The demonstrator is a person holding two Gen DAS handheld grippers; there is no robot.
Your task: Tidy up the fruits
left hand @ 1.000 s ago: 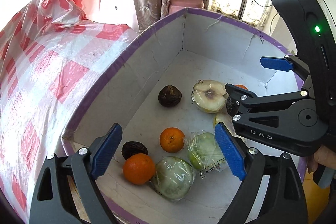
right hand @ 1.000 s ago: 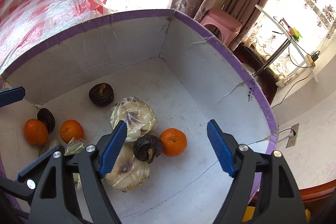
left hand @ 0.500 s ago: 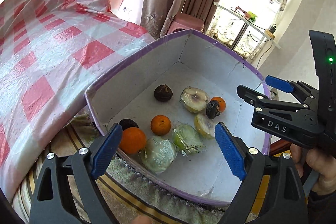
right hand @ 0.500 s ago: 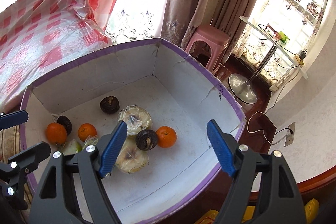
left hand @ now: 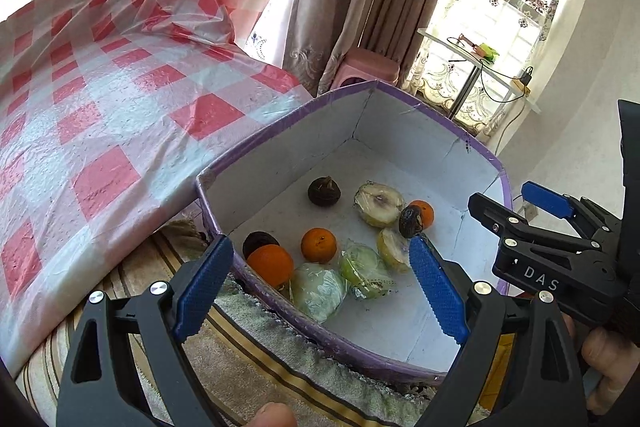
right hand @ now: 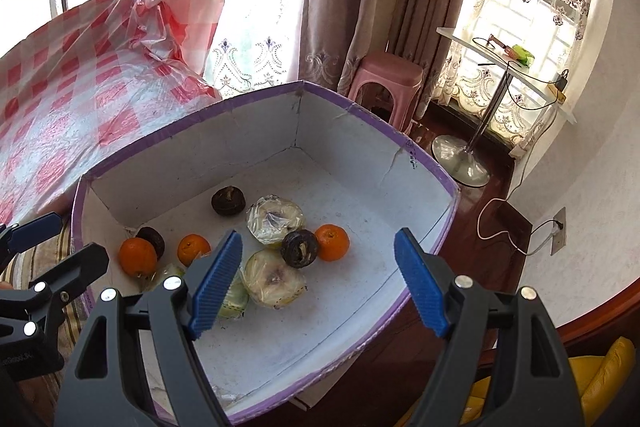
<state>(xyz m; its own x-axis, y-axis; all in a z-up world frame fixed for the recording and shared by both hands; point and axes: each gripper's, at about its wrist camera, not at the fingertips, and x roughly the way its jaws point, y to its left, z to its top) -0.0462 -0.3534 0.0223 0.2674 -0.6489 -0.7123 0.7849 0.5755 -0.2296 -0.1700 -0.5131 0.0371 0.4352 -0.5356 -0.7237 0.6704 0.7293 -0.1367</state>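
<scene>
Both of your grippers are spread with nothing between the pads, hanging above the box. From the left wrist camera, your left gripper [left hand: 320,283] frames the lower middle of the picture, its blue pads on either side of the near fruit in the purple-rimmed box [left hand: 404,107]: an orange [left hand: 270,264] against the near wall with a dark fruit [left hand: 260,242] touching it, a second orange [left hand: 319,245] just right of those, and two wrapped green fruits [left hand: 320,291] below it. Your right gripper [left hand: 516,207] shows side-on at the right edge, above the far side of the box. From the right wrist camera, that right gripper [right hand: 320,283] fills the bottom centre, and between its pads lie a wrapped pale fruit [right hand: 274,277], a dark one [right hand: 299,248] and an orange [right hand: 331,242] bunched together, with another wrapped fruit [right hand: 274,218] and a dark one [right hand: 228,201] further up. The fruit lies mixed on the box floor (no kind is yet gathered into its own group), so by my reading you are between picks, choosing a target. Your next move calls for lowering one gripper over a single fruit; the loose orange looks easiest, while the wrapped ones may slip in their film.
</scene>
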